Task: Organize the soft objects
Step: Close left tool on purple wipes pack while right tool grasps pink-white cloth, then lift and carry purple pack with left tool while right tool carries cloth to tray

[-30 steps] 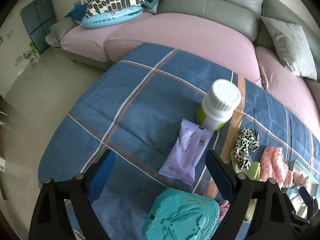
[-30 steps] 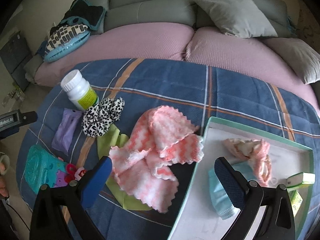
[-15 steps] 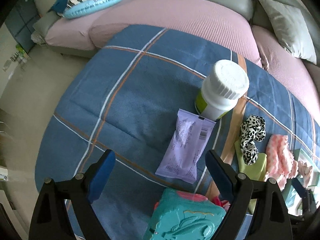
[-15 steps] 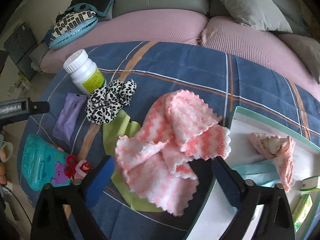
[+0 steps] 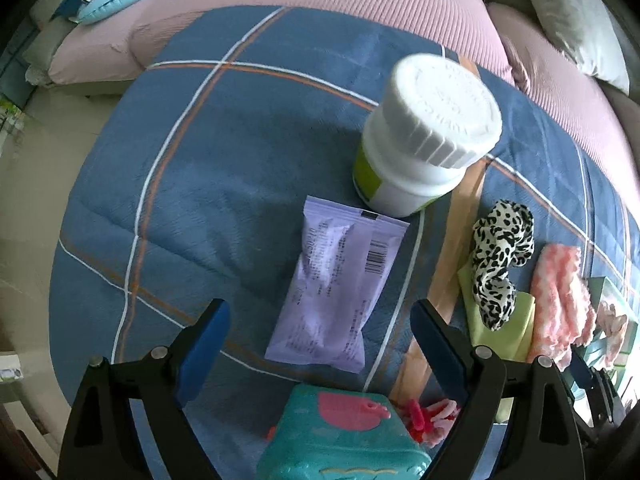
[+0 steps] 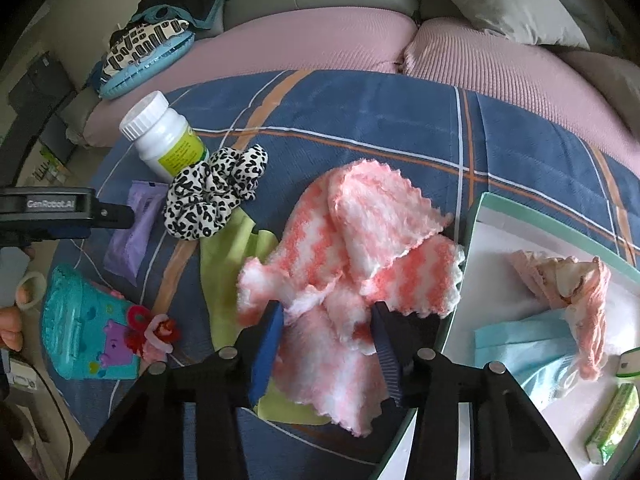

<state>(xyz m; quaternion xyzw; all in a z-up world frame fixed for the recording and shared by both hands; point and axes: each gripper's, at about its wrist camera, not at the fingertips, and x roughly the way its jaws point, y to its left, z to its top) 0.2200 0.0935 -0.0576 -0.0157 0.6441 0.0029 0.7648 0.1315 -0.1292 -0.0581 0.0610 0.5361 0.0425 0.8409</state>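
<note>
Closing on the pink-and-white cloth, the right gripper has its fingers narrowed to either side of a bunched fold in the cloth's near half; whether the pads already bite the fabric cannot be told. The cloth lies crumpled directly ahead of these fingers, its long axis running from near-left to far-right, one edge touching the rim of the white tray just to the right. Judged from this, the coming move is a short carry rightward over that rim, and the right gripper is much the nearer of the two. The tray already holds a pink knit piece and a light blue cloth. Under the cloth's left side lies a green cloth, with a leopard-print scrunchie beyond it.

The left gripper hovers with fingers spread wide and empty above a purple sachet, whose long axis points away from the fingers toward a white-capped bottle. A teal case sits nearest the camera. Everything rests on a blue plaid-covered surface.
</note>
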